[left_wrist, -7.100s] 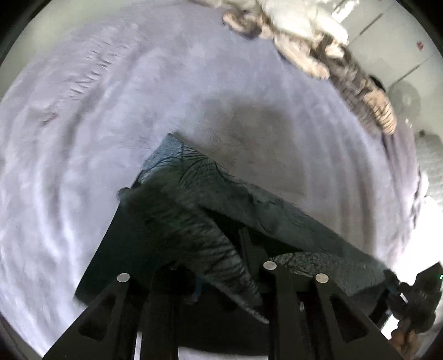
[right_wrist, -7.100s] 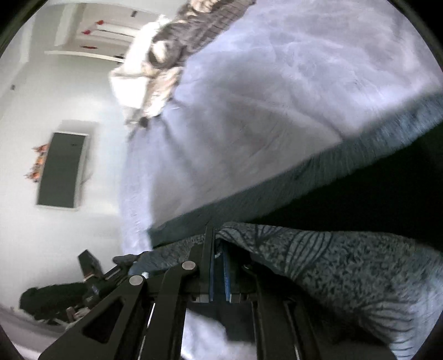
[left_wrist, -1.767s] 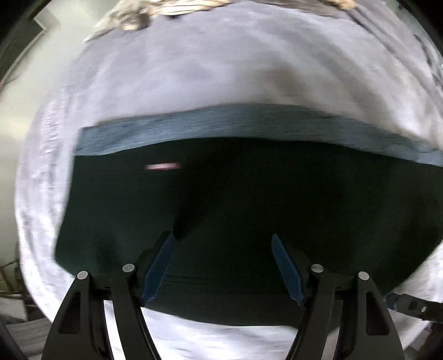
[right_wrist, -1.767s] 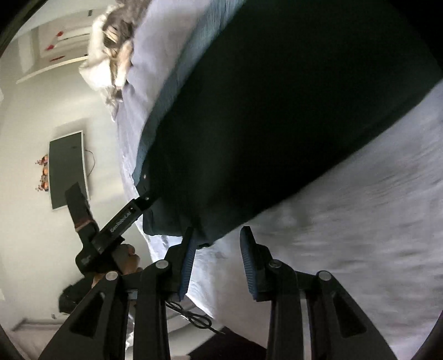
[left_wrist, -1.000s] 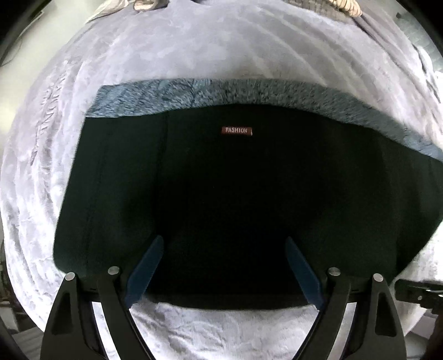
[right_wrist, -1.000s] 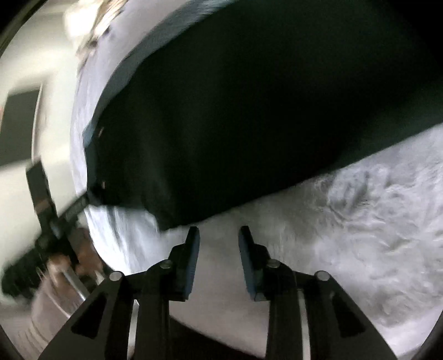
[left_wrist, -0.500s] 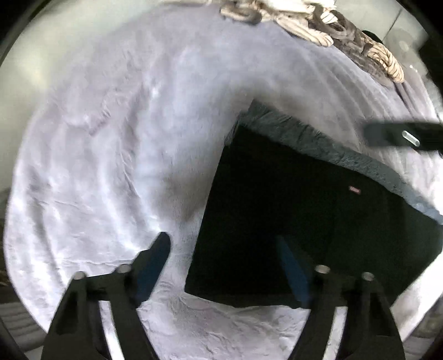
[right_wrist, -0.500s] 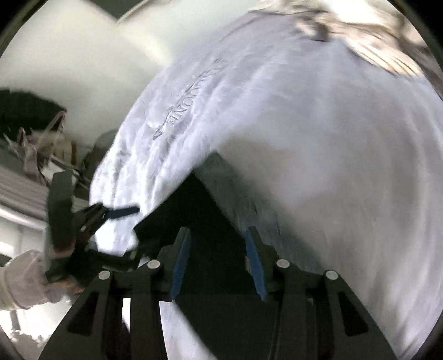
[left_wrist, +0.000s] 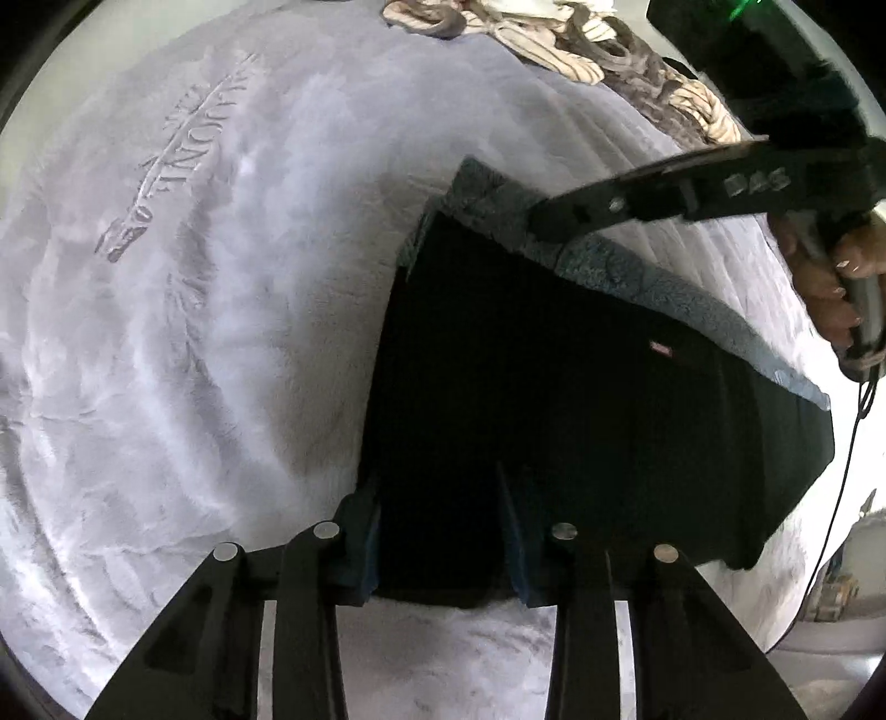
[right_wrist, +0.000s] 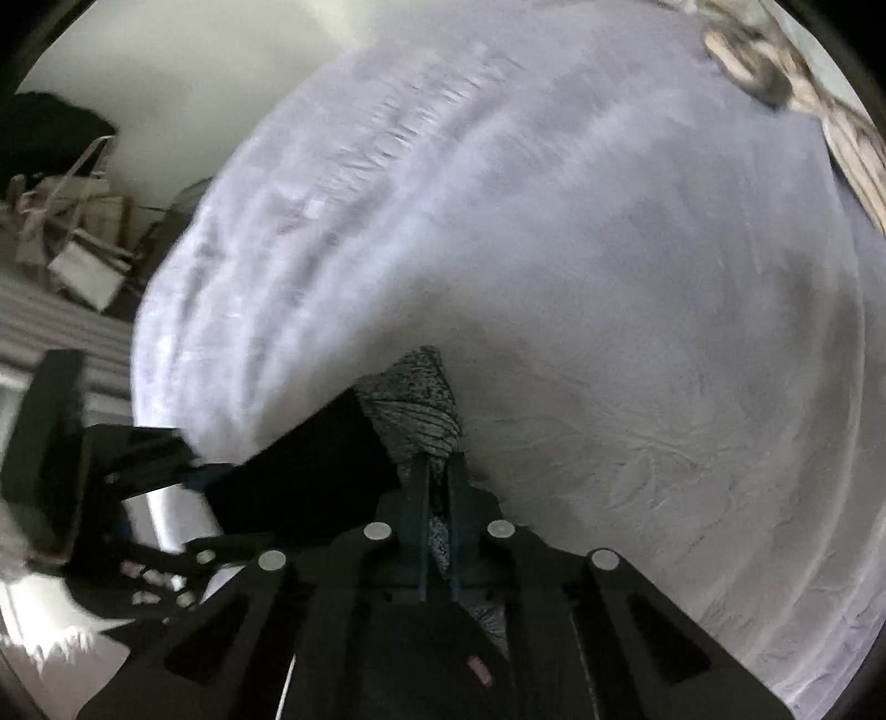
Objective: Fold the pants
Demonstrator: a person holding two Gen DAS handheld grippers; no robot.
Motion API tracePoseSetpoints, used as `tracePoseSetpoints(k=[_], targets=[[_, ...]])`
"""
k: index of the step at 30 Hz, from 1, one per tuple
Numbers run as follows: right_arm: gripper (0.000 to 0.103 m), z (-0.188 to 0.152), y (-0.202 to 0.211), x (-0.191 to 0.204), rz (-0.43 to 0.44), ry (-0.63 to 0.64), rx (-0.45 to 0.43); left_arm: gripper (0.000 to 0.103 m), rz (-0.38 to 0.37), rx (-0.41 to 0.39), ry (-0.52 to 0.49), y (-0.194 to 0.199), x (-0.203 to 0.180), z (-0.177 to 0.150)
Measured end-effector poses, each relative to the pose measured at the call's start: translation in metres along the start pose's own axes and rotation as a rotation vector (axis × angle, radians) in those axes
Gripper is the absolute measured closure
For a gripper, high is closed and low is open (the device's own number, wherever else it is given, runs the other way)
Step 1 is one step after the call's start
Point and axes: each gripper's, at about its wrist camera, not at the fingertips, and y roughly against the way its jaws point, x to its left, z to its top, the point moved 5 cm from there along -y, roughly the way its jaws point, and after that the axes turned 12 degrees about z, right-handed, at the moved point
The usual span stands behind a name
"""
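Black pants (left_wrist: 554, 399) lie folded flat on a pale lavender fleece blanket (left_wrist: 194, 360), with a grey patterned layer (left_wrist: 626, 271) showing along their far edge. My left gripper (left_wrist: 437, 487) straddles the near left corner of the pants. Its jaws are closing, with black cloth lying between the blue pads (left_wrist: 370, 531). My right gripper (right_wrist: 441, 471) is shut on the grey patterned corner (right_wrist: 415, 399). In the left wrist view the right gripper (left_wrist: 545, 221) reaches in from the right, held by a hand (left_wrist: 825, 277).
A heap of striped bedding (left_wrist: 581, 50) lies at the far end of the bed. Embossed lettering (left_wrist: 177, 149) marks the blanket on the left. Bags and clutter (right_wrist: 72, 232) stand beside the bed. A thin cable (left_wrist: 841, 471) hangs at the right.
My left gripper has shifted to the pants' left near corner and its jaws have narrowed. My right gripper swung round to the far corner and shut on the grey patterned cloth.
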Motion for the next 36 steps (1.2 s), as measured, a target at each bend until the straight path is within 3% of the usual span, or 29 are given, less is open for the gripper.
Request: tracePoseSetpoints(k=[3, 7, 8, 9, 11, 13, 15, 16, 17, 21, 24, 25, 27, 28, 31, 36], targets=[[0.098, 0.004, -0.005, 0.02, 0.028, 0.047, 0.023, 0.066, 0.018, 0.001, -0.009, 0.005, 0.0, -0.013], [0.098, 0.014, -0.033, 0.004, -0.044, 0.01, 0.038, 0.066, 0.043, 0.009, 0.049, -0.001, 0.01, -0.025], [0.097, 0.014, -0.043, -0.006, -0.055, -0.024, 0.044, 0.063, 0.06, 0.002, 0.07, 0.002, 0.011, -0.023], [0.091, 0.013, -0.051, -0.016, -0.075, -0.065, 0.039, 0.051, 0.098, -0.006, 0.09, 0.007, 0.015, -0.022], [0.086, 0.012, -0.045, -0.021, -0.074, -0.125, -0.026, 0.047, 0.145, -0.037, 0.123, 0.018, 0.021, -0.019], [0.085, 0.007, -0.029, -0.019, -0.047, -0.16, -0.082, 0.047, 0.126, -0.066, 0.149, 0.034, 0.025, -0.014], [0.085, -0.004, -0.008, -0.016, -0.047, -0.184, -0.136, 0.043, 0.118, -0.082, 0.149, 0.04, 0.022, -0.004], [0.085, -0.011, 0.002, -0.016, -0.049, -0.203, -0.156, 0.029, 0.114, -0.086, 0.142, 0.041, 0.016, 0.001], [0.085, -0.023, 0.013, -0.017, -0.05, -0.241, -0.179, 0.027, 0.119, -0.093, 0.139, 0.039, 0.012, 0.007], [0.085, -0.069, 0.021, -0.032, -0.048, -0.385, -0.214, 0.027, 0.142, -0.088, 0.144, 0.011, -0.018, 0.056], [0.085, -0.092, 0.013, -0.054, -0.107, -0.474, -0.232, 0.027, 0.254, -0.08, 0.142, -0.014, -0.027, 0.082], [0.085, -0.095, 0.015, -0.061, -0.133, -0.495, -0.256, 0.027, 0.313, -0.05, 0.152, -0.028, -0.023, 0.085], [0.085, -0.102, 0.017, -0.08, -0.215, -0.56, -0.283, 0.022, 0.293, -0.023, 0.191, -0.041, -0.017, 0.088], [0.085, -0.104, 0.018, -0.086, -0.204, -0.585, -0.303, 0.022, 0.285, -0.013, 0.208, -0.044, -0.013, 0.089], [0.084, -0.113, 0.034, -0.09, -0.246, -0.612, -0.337, 0.022, 0.299, -0.019, 0.191, -0.03, -0.012, 0.089], [0.071, -0.159, 0.07, -0.074, -0.273, -0.637, -0.382, 0.022, 0.327, -0.058, 0.111, 0.006, -0.021, 0.075]])
